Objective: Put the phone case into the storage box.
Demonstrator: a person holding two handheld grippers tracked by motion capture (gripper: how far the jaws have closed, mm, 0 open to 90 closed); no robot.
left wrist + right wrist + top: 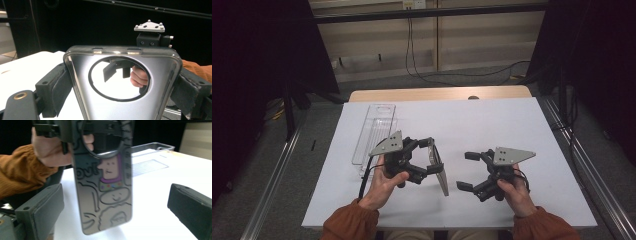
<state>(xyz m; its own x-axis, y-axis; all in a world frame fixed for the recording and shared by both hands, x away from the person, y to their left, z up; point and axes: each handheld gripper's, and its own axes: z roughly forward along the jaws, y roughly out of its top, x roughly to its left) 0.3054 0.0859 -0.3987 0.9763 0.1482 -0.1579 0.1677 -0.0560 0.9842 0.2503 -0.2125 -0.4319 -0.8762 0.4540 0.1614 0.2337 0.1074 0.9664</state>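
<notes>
Phone case point(105, 182), top cut off, drawings blurred

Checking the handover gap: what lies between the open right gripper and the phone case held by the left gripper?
Nothing: in the high view, bare white table separates the right gripper from the phone case clamped in the left gripper.

On the bench point(492, 125), the tray point(374, 132) lies at the left, toward the far side. Nearer the person and just right of the tray, the left tongs point(434, 156) hold the phone case point(438, 167) on edge above the bench, clamped across its width. The right tongs point(468, 171) sit to the right of the case, apart from it, their jaws spread and pointing toward it, with bare bench between them.
</notes>
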